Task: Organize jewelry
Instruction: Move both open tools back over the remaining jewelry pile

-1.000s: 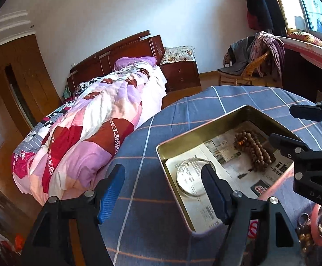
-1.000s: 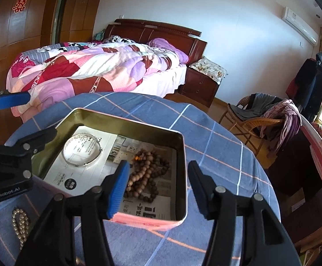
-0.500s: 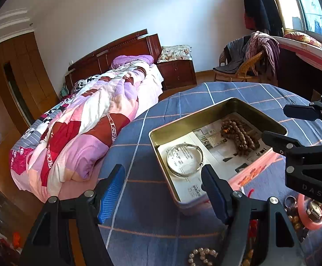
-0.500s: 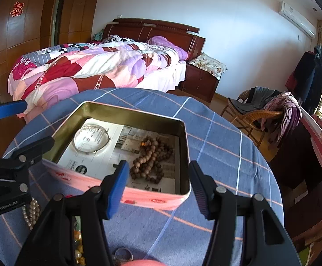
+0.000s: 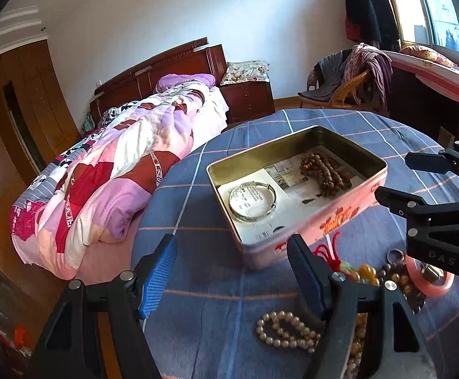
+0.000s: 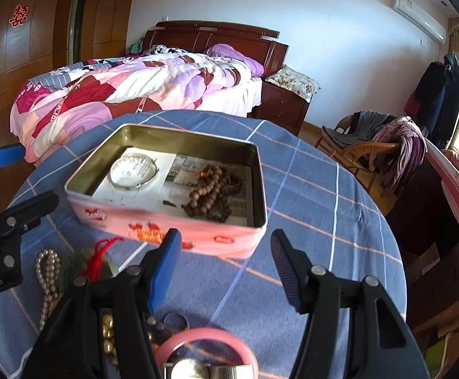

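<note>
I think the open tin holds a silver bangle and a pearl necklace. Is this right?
Not quite. The tin holds the silver bangle and brown wooden beads. The pearl necklace lies outside on the tablecloth, as the right wrist view shows.

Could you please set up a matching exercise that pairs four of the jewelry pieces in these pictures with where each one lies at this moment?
Things:
1. silver bangle
2. brown wooden bead string
3. pearl bracelet
4. pink bangle

Places:
A. on the blue checked tablecloth, in front of the tin and below the left tool
B. inside the tin, at its end nearer the bed
C. on the cloth, just below the right tool
D. inside the tin, at its end nearer the wicker chair

Pairs: 1-B, 2-D, 3-A, 4-C
</note>
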Tool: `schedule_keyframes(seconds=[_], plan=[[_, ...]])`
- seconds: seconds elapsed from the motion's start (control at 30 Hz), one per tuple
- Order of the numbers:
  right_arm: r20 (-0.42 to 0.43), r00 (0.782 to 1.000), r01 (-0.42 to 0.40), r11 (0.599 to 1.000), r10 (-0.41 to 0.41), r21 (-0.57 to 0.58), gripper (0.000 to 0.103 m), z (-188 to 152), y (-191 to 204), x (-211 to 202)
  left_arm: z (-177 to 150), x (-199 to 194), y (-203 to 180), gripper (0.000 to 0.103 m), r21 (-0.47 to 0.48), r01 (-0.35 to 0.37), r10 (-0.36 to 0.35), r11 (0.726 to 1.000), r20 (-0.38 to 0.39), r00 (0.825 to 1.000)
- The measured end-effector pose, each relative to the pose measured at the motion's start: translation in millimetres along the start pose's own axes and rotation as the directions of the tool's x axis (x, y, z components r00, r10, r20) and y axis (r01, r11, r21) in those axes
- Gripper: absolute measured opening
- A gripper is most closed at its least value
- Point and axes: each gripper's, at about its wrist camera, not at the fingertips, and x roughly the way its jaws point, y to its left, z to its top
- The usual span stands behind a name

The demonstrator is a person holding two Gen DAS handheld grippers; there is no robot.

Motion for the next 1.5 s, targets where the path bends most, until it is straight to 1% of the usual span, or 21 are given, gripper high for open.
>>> schedule_keyframes(seconds=[0.23,0.33,0.47,0.57,0.8,1.1,1.23,1.33,1.4,1.5], plan=[[-0.008,1.0,-0.004,1.0,0.004,0.021,0.062,-11,-3,-7,-12,-2,-2,0.072,0.002,0.003,-0.003,1.0,-0.024,1.0],[-0.013,1.0,-0.002,1.0,0.002,0.03,0.062,-15,-7,-10,-19,-2,-1,0.072,0.004,-0.009,0.009,1.0,-0.042,0.999],[-0.009,1.0,0.008,0.999,-0.008,0.043,0.066,-22,-15,-20,-29,-2,3,0.072,-0.007,-0.016,0.015,1.0,-0.069,0.997],[-0.014,1.0,0.017,0.999,-0.016,0.04,0.066,-29,-16,-25,-34,-1,6,0.072,-0.014,-0.021,0.02,1.0,-0.086,0.996],[-0.019,0.999,0.036,0.997,-0.035,0.063,0.066,-50,-26,-35,-34,-9,-6,0.072,0.002,0.009,-0.009,1.0,-0.068,0.998],[-0.033,0.998,0.052,0.992,-0.049,0.112,0.066,-66,-43,-39,-33,-21,-21,0.072,0.011,0.06,-0.059,0.998,-0.047,0.997],[-0.036,0.998,0.047,0.991,-0.043,0.122,0.066,-68,-45,-40,-35,-18,-27,0.072,0.031,0.056,-0.054,0.998,-0.056,0.997],[-0.032,0.999,0.041,0.992,-0.038,0.116,0.066,-67,-43,-41,-36,-16,-25,0.072,0.019,0.061,-0.06,0.998,-0.061,0.996],[-0.031,0.999,0.039,0.993,-0.036,0.113,0.066,-68,-42,-42,-35,-17,-25,0.072,0.019,0.061,-0.06,0.998,-0.058,0.997],[-0.029,1.0,0.016,0.993,-0.012,0.119,0.066,-68,-42,-46,-34,-21,-28,0.072,0.025,0.073,-0.072,0.997,-0.044,0.996]])
